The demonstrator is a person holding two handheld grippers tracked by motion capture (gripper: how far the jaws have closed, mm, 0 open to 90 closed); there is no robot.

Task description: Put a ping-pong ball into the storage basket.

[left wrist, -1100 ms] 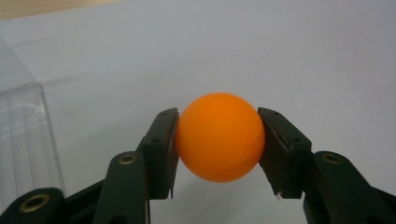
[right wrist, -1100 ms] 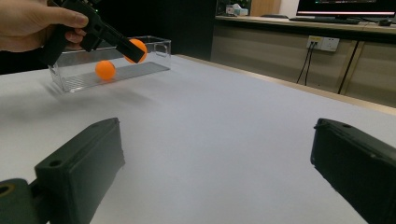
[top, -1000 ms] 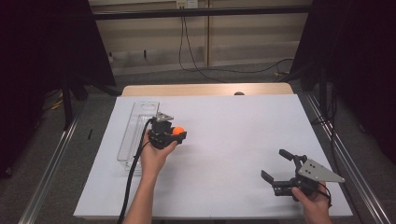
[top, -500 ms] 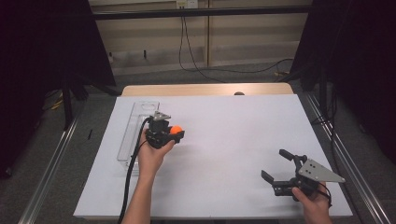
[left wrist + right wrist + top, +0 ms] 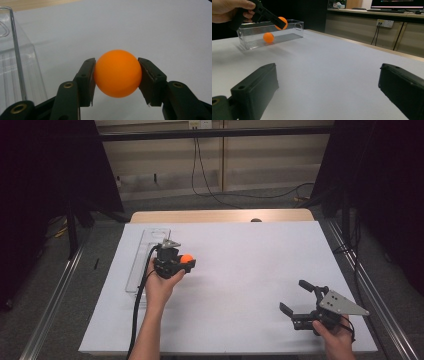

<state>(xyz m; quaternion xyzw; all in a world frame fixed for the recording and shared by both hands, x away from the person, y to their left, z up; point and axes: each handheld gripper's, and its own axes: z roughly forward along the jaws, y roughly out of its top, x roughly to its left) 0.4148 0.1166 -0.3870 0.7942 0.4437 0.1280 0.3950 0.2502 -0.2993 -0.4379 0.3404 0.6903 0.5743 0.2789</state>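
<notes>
With my right gripper parked at the near right corner of the white table, I see its jaws standing wide apart with nothing between them, only bare surface ahead in the right gripper view. Farther in and to the left, my left gripper is clamped on an orange ball; in the left gripper view both pads press its sides, and it hangs above the table just beside the clear plastic box. From the right gripper view, I see a second orange ball lying on the floor of that box, while the held one sits level with its rim. Beyond the table's far edge, cables trail across the floor.
</notes>
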